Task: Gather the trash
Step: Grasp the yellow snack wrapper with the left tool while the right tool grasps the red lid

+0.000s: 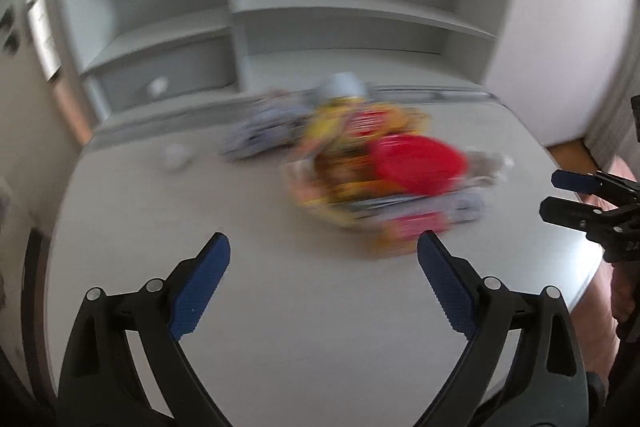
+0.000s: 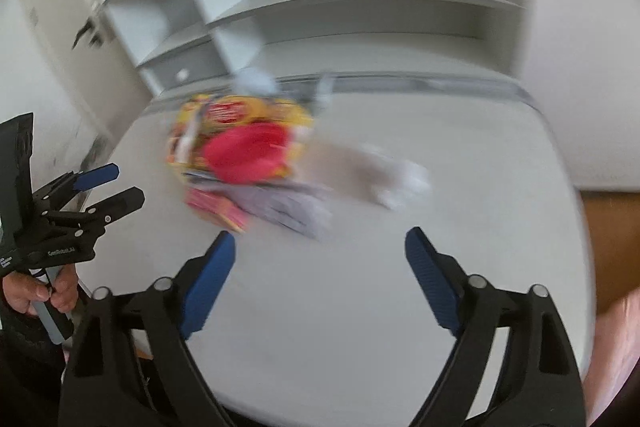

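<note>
Both views are motion-blurred. A pile of trash lies on the white table [image 1: 280, 307]: a red round piece [image 1: 416, 163] on yellow wrappers [image 1: 340, 131], grey-white wrappers [image 1: 260, 135] to the left, and a small white crumpled bit [image 1: 174, 155]. The right wrist view shows the same red piece [image 2: 248, 155], yellow wrappers [image 2: 248, 111], grey wrappers [image 2: 288, 207] and white crumpled paper [image 2: 400, 183]. My left gripper [image 1: 322, 247] is open and empty, short of the pile. My right gripper [image 2: 320, 243] is open and empty, also short of it.
White shelving [image 1: 320, 7] stands behind the table. The right gripper shows at the left view's right edge [image 1: 576, 199]; the left gripper shows at the right view's left edge [image 2: 108, 187]. Wooden floor [image 2: 612, 227] lies beyond the table's right edge.
</note>
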Tool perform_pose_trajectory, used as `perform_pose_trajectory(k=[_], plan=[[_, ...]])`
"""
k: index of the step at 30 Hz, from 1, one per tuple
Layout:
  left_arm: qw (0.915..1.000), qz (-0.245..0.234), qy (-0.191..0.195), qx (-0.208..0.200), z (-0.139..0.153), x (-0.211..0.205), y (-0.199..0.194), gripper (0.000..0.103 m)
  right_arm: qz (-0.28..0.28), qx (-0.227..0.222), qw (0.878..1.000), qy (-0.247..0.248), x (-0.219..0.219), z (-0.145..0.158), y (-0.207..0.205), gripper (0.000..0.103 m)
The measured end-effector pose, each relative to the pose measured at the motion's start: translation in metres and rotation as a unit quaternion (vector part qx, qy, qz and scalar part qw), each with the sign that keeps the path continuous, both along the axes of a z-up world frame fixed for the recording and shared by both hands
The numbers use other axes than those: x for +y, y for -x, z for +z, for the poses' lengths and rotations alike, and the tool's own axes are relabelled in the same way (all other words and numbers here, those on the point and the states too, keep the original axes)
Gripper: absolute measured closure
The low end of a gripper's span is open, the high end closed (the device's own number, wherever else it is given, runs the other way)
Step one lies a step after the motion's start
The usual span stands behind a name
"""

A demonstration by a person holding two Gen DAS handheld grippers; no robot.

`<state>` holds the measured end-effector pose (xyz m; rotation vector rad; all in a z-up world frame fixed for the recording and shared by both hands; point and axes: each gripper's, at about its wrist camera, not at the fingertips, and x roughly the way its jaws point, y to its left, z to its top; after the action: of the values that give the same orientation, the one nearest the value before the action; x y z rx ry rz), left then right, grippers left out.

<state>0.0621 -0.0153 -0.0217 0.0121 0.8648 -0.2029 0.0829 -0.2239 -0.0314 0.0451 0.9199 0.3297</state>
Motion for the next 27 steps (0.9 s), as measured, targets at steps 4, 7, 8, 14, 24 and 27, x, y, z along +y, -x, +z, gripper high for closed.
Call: perform_pose_trajectory(k=[4,7,8,14,24,27], plan=[[0.9997,0.019,0.012,0.007,-0.006,0.043,-0.002,0.011,0.017,0.017,0.999,0.022,0.044,-0.009,-0.037,0.013],[0.9995,0.022,0.020,0.013,-0.011,0.052,0.002,0.011,0.018,0.035,0.999,0.037,0.061,-0.016,-0.057,0.013],[0.9994,0.022,0.022,0.014,-0.013,0.055,-0.001,0.011,0.019,0.039,0.998,0.038,0.064,-0.018,-0.061,0.013],[0.9996,0.002,0.021,0.019,-0.018,0.059,-0.019,0.011,0.022,0.057,0.998,0.034,0.072,-0.026,-0.078,0.013],[0.9978,-0.058,0.023,0.022,-0.026,0.018,-0.066,0.011,0.025,0.037,0.999,0.031,0.069,-0.015,-0.081,0.025],[0.9968,-0.068,0.028,0.029,-0.029,0.008,-0.077,0.012,0.019,0.028,0.999,0.028,0.060,-0.006,-0.076,0.025]])
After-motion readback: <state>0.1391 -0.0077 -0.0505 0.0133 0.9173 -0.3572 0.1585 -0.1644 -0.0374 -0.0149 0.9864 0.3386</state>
